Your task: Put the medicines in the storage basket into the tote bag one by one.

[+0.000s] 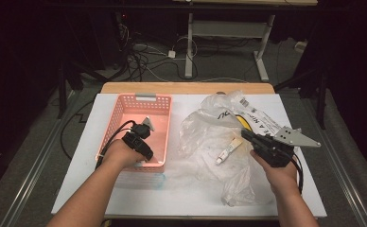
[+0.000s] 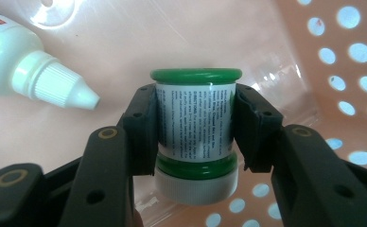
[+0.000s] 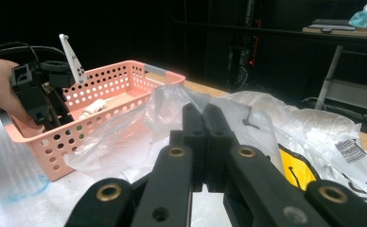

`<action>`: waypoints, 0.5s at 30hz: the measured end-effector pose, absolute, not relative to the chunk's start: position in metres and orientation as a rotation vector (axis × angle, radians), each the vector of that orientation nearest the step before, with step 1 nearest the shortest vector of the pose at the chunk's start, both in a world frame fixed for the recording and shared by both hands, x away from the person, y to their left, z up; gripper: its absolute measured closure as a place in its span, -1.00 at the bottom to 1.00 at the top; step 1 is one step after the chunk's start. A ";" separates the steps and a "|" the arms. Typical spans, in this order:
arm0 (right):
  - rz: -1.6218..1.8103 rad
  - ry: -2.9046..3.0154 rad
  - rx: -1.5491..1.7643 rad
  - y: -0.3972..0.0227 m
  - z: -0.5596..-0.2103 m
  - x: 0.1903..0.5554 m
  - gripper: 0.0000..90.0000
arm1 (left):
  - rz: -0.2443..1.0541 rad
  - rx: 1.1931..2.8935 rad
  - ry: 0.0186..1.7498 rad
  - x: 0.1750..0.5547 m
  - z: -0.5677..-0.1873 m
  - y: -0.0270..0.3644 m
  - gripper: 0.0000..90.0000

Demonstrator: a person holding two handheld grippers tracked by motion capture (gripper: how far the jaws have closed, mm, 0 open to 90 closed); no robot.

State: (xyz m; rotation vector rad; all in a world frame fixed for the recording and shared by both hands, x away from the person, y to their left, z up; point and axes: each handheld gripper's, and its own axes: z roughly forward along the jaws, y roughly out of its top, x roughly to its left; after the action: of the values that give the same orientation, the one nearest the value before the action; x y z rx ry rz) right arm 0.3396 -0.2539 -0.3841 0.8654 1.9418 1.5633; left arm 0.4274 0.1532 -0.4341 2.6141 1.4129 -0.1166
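Inside pink basket, green-capped jar sits clamped between left jaws.

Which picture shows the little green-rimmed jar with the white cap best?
The left gripper view: the small green-rimmed jar sits close up between the left gripper pads, label readable. In the high view and right gripper view, I cannot make it out inside the pink plastic basket.

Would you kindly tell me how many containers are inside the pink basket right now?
2: a green-capped jar between the left gripper pads, and a white squeeze bottle lying on the basket floor beside it. Others may be hidden.
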 end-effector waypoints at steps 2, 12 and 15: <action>1.563 1.942 0.865 -0.254 -0.384 0.339 1.00 | -0.106 2.609 1.407 0.427 -0.433 0.154 0.21; 1.563 1.941 0.855 -0.254 -0.384 0.340 1.00 | -0.010 2.555 1.351 0.418 -0.427 0.156 0.21; 1.564 1.942 0.854 -0.254 -0.384 0.339 1.00 | 0.030 2.529 1.328 0.414 -0.425 0.157 0.21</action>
State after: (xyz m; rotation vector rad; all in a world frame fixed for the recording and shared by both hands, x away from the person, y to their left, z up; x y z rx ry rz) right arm 0.3395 -0.2539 -0.3836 0.8538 1.9415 1.5641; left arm 0.4141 0.1570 -0.4253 2.5291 1.3276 0.0297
